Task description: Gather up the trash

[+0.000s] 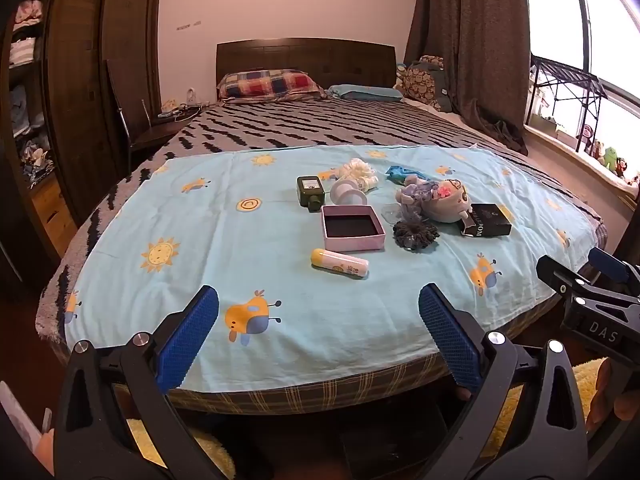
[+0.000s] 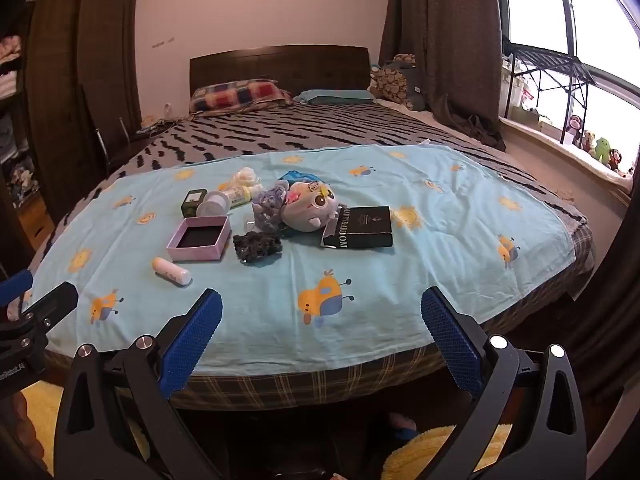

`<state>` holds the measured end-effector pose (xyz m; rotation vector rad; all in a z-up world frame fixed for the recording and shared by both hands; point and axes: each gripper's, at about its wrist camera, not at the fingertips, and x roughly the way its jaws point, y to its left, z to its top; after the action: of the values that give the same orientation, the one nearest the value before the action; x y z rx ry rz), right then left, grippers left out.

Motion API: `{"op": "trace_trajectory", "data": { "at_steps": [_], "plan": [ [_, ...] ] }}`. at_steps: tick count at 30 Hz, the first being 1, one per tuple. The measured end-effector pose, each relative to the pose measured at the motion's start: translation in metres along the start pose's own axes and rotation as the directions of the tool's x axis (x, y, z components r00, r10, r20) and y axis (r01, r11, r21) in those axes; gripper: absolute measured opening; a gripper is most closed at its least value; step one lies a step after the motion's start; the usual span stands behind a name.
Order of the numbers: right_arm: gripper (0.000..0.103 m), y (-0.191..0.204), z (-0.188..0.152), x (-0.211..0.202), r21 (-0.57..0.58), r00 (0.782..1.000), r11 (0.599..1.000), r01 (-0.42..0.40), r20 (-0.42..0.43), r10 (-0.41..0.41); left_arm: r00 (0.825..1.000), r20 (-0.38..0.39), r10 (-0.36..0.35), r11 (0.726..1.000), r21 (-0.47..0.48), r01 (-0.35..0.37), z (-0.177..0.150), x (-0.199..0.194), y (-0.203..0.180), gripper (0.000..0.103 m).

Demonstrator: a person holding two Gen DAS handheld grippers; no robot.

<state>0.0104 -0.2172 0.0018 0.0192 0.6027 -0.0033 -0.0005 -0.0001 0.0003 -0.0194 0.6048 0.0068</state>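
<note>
A light blue sheet (image 1: pixel 200 240) (image 2: pixel 440 240) covers the foot of the bed. On it lie an open pink box (image 1: pixel 352 227) (image 2: pixel 200 238), a white and yellow tube (image 1: pixel 340 264) (image 2: pixel 172 271), a dark green bottle (image 1: pixel 309 192) (image 2: pixel 193 202), a black box (image 1: pixel 486 221) (image 2: pixel 362 227), a grey plush toy (image 1: pixel 444 200) (image 2: pixel 310 206), a dark scrunchie (image 1: pixel 416 232) (image 2: pixel 258 246) and a white tape roll (image 1: pixel 349 194) (image 2: pixel 214 205). My left gripper (image 1: pixel 318 344) is open and empty over the bed's front edge. My right gripper (image 2: pixel 320 344) is open and empty too, further right.
Dark wardrobes (image 1: pixel 80 80) stand at the left. A wooden headboard (image 1: pixel 306 58) and pillows (image 1: pixel 272 86) are at the far end. Curtains (image 2: pixel 444 40) and a windowsill with toys (image 2: pixel 592 148) are at the right. A yellow fluffy rug (image 2: pixel 440 452) lies below the bed.
</note>
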Motion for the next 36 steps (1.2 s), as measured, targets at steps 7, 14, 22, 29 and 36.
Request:
{"op": "trace_trajectory", "data": {
  "at_steps": [7,14,22,29,36],
  "plan": [
    [0.100,-0.0010,-0.0003,-0.0015,0.005,1.000,1.000,-0.005,0.004,0.005,1.000,-0.002,-0.005,1.000,0.002,0.005,-0.0001,0.0005,0.0004,0.095],
    [0.100,-0.0010,-0.0004,-0.0022,0.007,1.000,1.000,-0.006,0.006,0.006,1.000,0.005,0.000,1.000,0.004,0.000,-0.0002,-0.0002,-0.0003,0.095],
    [0.100,-0.0002,-0.0005,-0.0021,0.008,1.000,1.000,-0.010,0.005,0.010,1.000,0.005,0.003,1.000,0.002,-0.003,-0.0001,-0.0002,-0.0008,0.095],
    [0.100,-0.0009,-0.0014,-0.0022,0.012,1.000,1.000,-0.011,0.007,0.011,1.000,0.003,0.008,1.000,0.000,-0.008,0.0003,0.0001,-0.0016,0.095],
    [0.100,-0.0006,-0.0018,-0.0025,0.014,1.000,1.000,-0.013,0.006,0.013,1.000,0.003,0.007,1.000,0.002,-0.007,0.0038,-0.0064,0.0026,0.095]
  ]
}}
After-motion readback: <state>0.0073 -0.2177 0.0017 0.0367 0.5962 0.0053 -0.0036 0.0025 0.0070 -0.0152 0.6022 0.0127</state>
